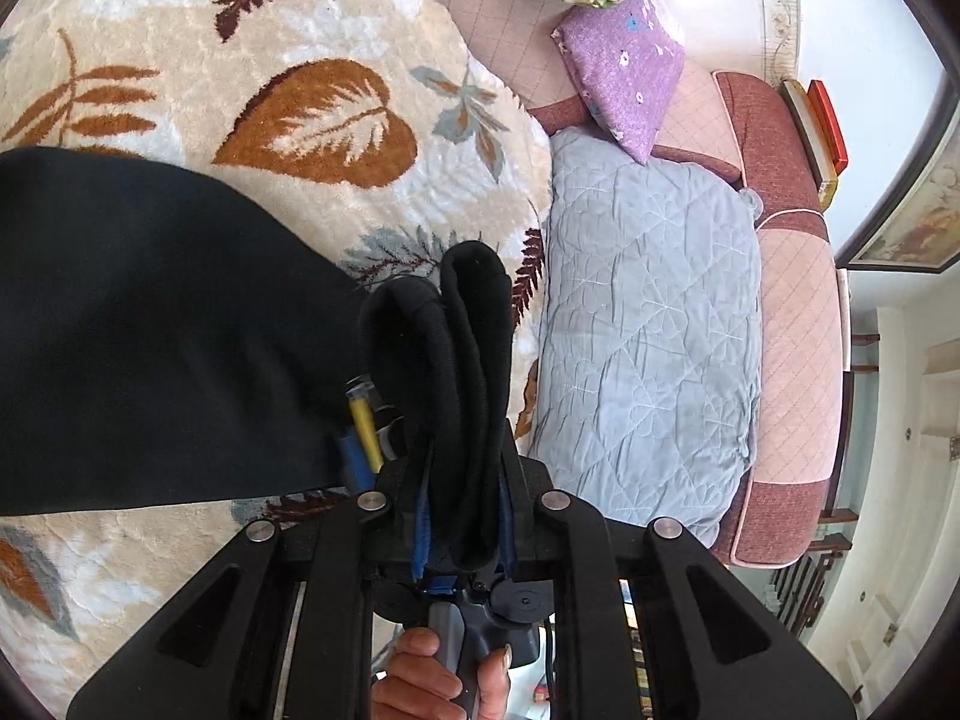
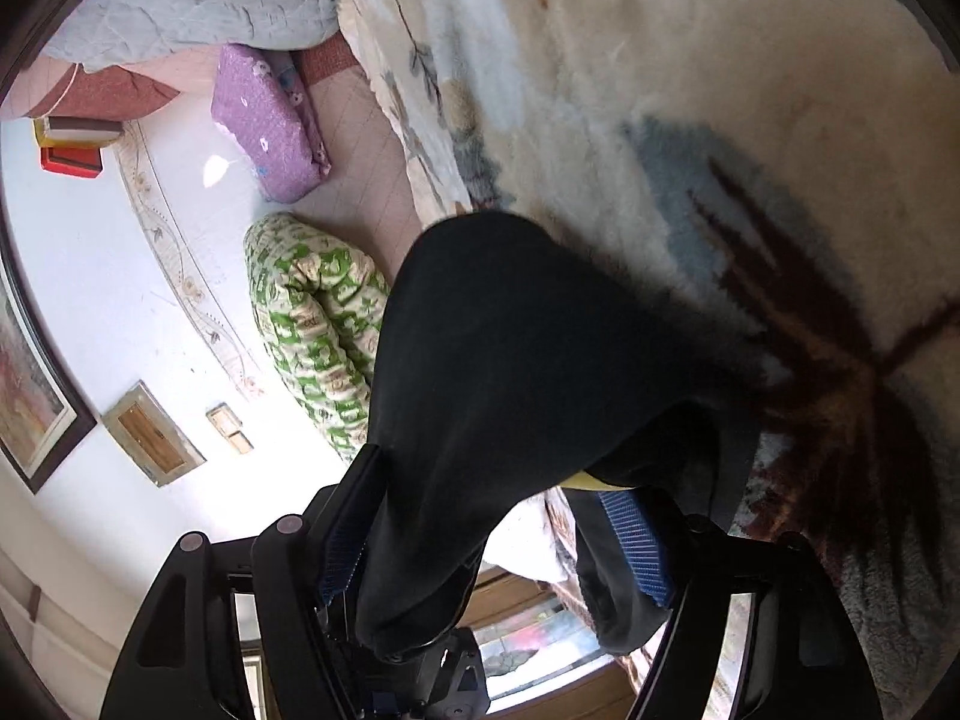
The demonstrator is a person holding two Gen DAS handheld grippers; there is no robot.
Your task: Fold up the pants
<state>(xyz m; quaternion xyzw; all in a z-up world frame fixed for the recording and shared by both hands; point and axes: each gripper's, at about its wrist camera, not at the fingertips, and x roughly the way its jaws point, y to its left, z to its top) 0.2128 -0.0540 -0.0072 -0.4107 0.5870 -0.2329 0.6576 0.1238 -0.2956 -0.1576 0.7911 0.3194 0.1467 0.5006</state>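
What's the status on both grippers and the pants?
Left gripper shut on pants hem. Right gripper jaws apart, pants draped between, grip unclear. Blanket beneath; nothing in the way.

No readable text, labels, brands or numbers anywhere in either view.

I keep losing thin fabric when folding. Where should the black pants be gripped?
Grip the black pants at the thick rolled hem, coming in end-on along the fabric, as the left claw does: the doubled edge gives bulk to pinch.
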